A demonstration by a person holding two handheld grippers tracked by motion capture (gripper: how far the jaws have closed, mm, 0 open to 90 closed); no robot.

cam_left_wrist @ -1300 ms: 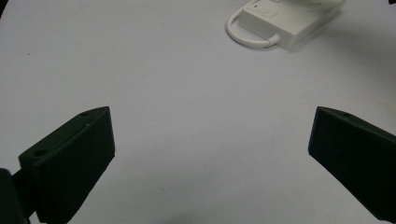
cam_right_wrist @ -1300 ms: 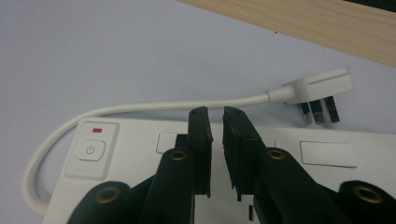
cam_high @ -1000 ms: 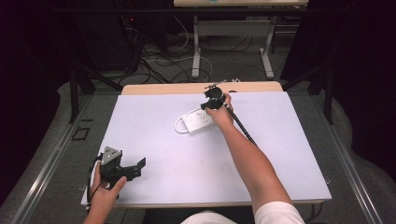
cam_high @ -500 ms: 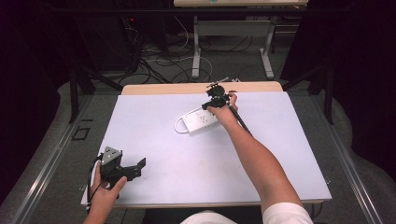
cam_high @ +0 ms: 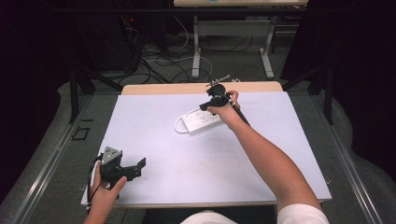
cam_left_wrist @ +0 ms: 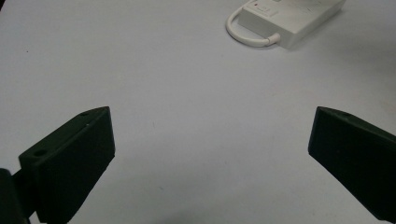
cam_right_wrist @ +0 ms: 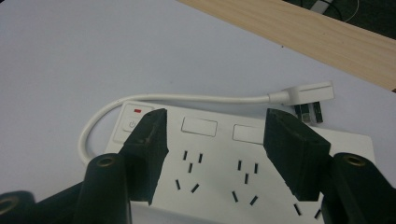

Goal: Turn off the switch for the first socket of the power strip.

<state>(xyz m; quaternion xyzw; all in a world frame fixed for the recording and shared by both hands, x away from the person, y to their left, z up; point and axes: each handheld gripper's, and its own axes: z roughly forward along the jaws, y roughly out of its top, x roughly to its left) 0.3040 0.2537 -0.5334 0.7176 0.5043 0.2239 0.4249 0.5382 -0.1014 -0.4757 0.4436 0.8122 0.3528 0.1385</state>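
Looking down from the high view, we are seeing a white power strip [cam_high: 201, 120] lying flat on the white bench [cam_high: 187, 158], toward the far middle of it, just short of the bare wooden strip [cam_high: 177, 88] along the bench's far edge. We are holding the right tool [cam_high: 211, 103] right over the far end of the power strip, with the right hand [cam_high: 224, 112] wrapped around its body. In the right gripper view we are looking straight down on the power strip [cam_right_wrist: 224, 177]: the right tool [cam_right_wrist: 212, 154] is released, its two black jaws standing well apart above the socket face and gripping nothing, one jaw over the end with the switch [cam_right_wrist: 132, 122] and its small red light, the other over the sockets farther along. The strip's short white cord [cam_right_wrist: 154, 100] is looping out from the switch end and running along the strip's far side to a white plug [cam_right_wrist: 306, 95] lying on the bench just beside the strip. We are keeping the left tool [cam_high: 133, 169] well away from the power strip, at the near left corner of the bench, in the left hand [cam_high: 105, 191]. In the left gripper view the left tool [cam_left_wrist: 210, 154] is also released, jaws spread wide over bare bench, with the power strip [cam_left_wrist: 289, 18] lying far ahead of them.
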